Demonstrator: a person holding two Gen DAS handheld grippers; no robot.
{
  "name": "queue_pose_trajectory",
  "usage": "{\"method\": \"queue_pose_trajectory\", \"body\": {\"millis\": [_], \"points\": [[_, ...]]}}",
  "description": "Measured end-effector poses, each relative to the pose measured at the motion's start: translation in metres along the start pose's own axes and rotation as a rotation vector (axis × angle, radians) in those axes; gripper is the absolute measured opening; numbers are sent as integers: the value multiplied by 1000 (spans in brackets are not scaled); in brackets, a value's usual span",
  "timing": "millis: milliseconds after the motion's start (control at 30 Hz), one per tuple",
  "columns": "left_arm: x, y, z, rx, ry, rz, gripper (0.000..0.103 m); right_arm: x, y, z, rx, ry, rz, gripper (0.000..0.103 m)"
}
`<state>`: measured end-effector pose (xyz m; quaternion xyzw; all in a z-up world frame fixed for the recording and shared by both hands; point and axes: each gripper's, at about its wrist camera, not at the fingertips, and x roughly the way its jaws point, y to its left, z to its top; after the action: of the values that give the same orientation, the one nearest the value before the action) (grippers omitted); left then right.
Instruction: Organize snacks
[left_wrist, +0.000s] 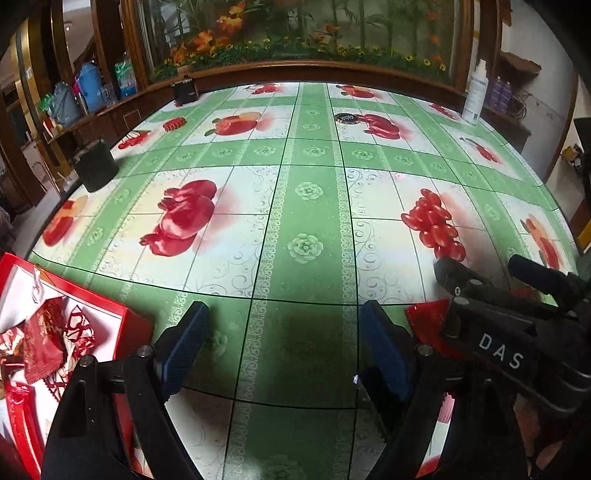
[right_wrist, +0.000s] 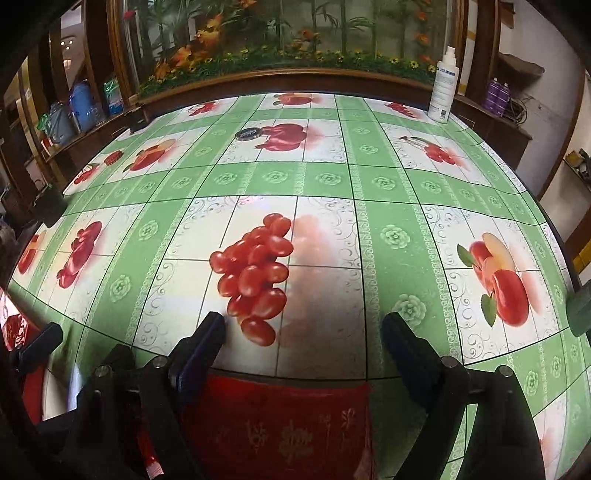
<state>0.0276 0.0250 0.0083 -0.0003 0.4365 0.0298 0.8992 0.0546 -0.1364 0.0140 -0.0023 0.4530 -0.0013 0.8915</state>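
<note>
A red gift box (left_wrist: 125, 325) lies open at the lower left of the left wrist view, with several red snack packets (left_wrist: 42, 339) inside. My left gripper (left_wrist: 284, 325) is open and empty over the green tablecloth, just right of the box. My right gripper (right_wrist: 303, 332) is open, and a red snack packet with gold print (right_wrist: 280, 424) lies flat on the table between and below its fingers; I cannot tell if they touch it. That packet's corner (left_wrist: 428, 321) shows in the left wrist view beside the right gripper's body (left_wrist: 517, 332).
The table (right_wrist: 369, 258) has a green and white fruit-print cloth. A black cup (left_wrist: 96, 168) stands at its left edge. A white spray bottle (right_wrist: 445, 85) stands at the far right. A small dark round lid (right_wrist: 248, 133) and a red scalloped piece (left_wrist: 173, 123) lie further back.
</note>
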Motion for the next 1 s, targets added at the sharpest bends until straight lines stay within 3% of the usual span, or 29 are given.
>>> {"method": "queue_pose_trajectory", "body": {"millis": [200,533,833,1000], "points": [[-3,4,-7,-21,8,-10,85,-1,6,-1,-24,27,10,89],[-32,13,-40,26,9,15,86,-17,48,-25,-194,17,122,89],[-53,29,-66,74,79,-67,86,-44,64,-60,-221,49,151,90],[-66,30,-79,113,80,-112,86,-56,62,-73,-232,85,145,89]]}}
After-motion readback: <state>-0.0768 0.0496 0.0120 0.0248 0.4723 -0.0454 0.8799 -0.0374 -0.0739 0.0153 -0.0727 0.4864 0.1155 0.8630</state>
